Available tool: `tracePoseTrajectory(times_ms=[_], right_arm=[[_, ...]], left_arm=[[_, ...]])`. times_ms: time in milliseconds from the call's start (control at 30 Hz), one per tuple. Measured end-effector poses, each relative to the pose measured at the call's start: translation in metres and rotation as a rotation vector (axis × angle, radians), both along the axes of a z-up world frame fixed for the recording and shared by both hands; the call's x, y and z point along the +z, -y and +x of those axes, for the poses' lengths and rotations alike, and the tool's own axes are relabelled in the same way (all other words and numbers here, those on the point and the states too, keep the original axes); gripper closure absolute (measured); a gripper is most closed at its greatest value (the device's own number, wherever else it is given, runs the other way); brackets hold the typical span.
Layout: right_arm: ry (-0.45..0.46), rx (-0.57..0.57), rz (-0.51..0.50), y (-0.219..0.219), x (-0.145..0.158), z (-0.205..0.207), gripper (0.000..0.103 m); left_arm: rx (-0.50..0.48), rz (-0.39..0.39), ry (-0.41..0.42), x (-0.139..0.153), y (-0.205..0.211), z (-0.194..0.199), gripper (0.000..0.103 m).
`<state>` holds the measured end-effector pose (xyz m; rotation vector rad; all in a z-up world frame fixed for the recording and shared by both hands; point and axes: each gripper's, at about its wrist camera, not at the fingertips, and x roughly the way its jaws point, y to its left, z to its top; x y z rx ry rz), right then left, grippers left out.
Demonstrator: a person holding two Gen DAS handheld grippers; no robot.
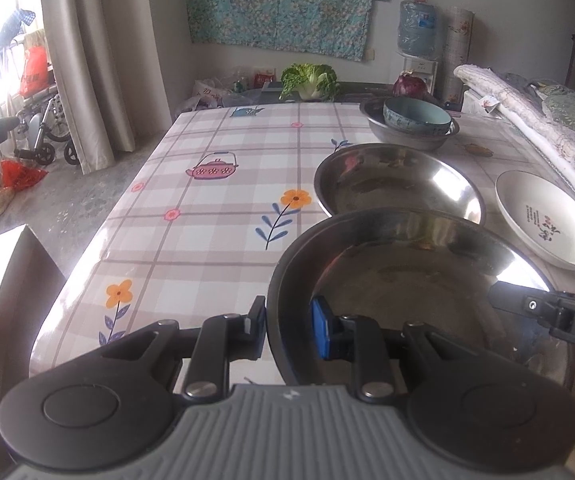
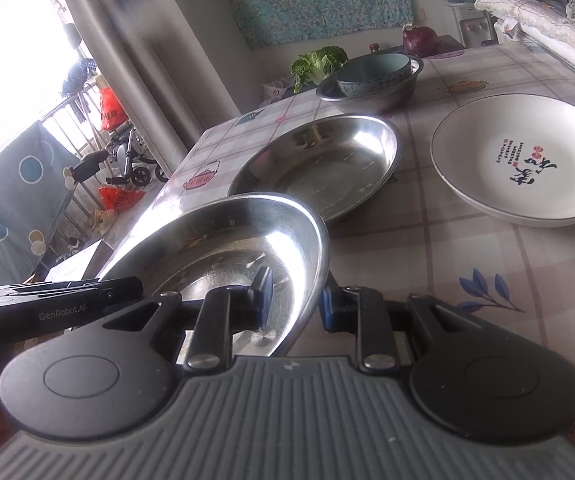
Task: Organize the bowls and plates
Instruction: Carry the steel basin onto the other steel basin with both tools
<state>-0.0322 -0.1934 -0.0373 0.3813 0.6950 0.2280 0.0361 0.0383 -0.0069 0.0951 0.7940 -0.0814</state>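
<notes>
Steel plate point(image 1: 419, 280), the near 1 of 2, is clamped at its rim from both sides: the left gripper point(image 1: 289, 330) pinches its left edge, 1 pad inside and 1 outside, and the right gripper point(image 2: 297, 300) pinches its right edge the same way. The plate appears lifted and tilted off the checked tablecloth point(image 1: 207, 184), near the table's front. Directly beyond it, just past its far rim, lies the second steel plate point(image 1: 397, 182), flat and empty on the cloth. Judging by the task, the held plate will likely be stacked into that one, so the move is straight ahead and away, with both hands equally placed. A white plate point(image 1: 547, 220) sits to the right, and a blue bowl point(image 1: 417, 114) rests inside a steel basin point(image 1: 411, 136) at the far end.
</notes>
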Motion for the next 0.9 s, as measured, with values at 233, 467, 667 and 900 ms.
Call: tracePoseTrajectory(times_ms=[233,467,667,900], right_arm=[[0.003,-0.023,0.015,0.015,0.004,0.007,0.080],[-0.001,-0.035,0.030,0.030,0.008,0.023,0.079],[-0.010,-0.046,0.031,0.040,0.008,0.045,0.078],[-0.018,-0.071,0.013,0.048,0.007,0.077,0.078]], left_arm=[[-0.013,-0.005,0.017,0.008,0.015,0.013,0.079],[-0.019,-0.002,0.027,0.012,0.031,0.030,0.076],[-0.029,-0.005,0.007,0.009,0.038,0.055,0.076],[-0.047,-0.017,-0.015,0.001,0.047,0.090,0.074]])
